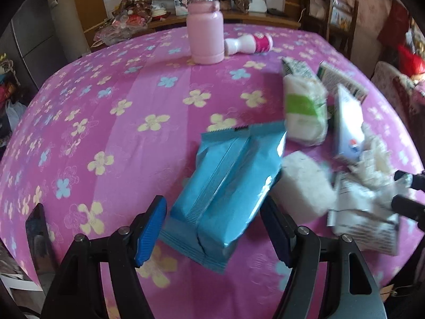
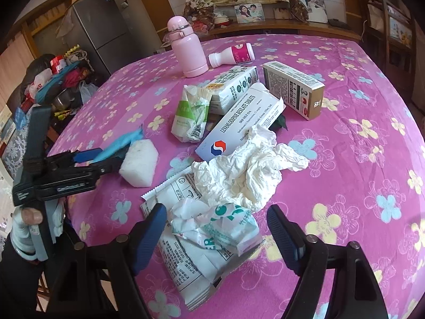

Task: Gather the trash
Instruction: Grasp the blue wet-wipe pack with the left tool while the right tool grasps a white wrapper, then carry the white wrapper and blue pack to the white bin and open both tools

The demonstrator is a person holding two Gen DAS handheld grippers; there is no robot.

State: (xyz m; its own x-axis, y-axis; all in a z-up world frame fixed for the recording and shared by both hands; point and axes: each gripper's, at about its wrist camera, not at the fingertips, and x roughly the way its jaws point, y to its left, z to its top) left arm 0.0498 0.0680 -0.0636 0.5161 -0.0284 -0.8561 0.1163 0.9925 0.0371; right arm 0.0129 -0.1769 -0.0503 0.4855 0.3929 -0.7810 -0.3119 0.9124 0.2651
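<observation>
Straddling the blue foil packet (image 1: 228, 186), the left claw (image 1: 212, 228) stands open, one pad on each side of the packet's near end and neither pressing on it. To do this step well, I judge the pads should come lower so they close across the packet's body rather than its thin crimped edge, which would slip; the white foam block (image 1: 302, 183) lies touching the packet's right side and could be nudged or caught.

The right claw (image 2: 216, 235) is also open, its pads either side of the crumpled green-and-white wrapper (image 2: 220, 226), which lies on a flat printed white pouch (image 2: 183, 265). Closing low enough may take both at once; closing high would catch only loose film.

The trash lies in a cluster on the pink flowered worktop (image 2: 345, 159): crumpled white tissue (image 2: 252, 170), a white tablet box (image 2: 239, 122), a green-and-white pack (image 2: 190, 117), and two more cartons (image 2: 294, 90) behind.

No bin or bag for the trash is in view in either camera. The pink flask (image 2: 186, 50) stands upright and capped, and the small white bottle (image 2: 233, 54) lies on its side; what either holds cannot be told. The tablet box has an end flap open, its contents hidden.
</observation>
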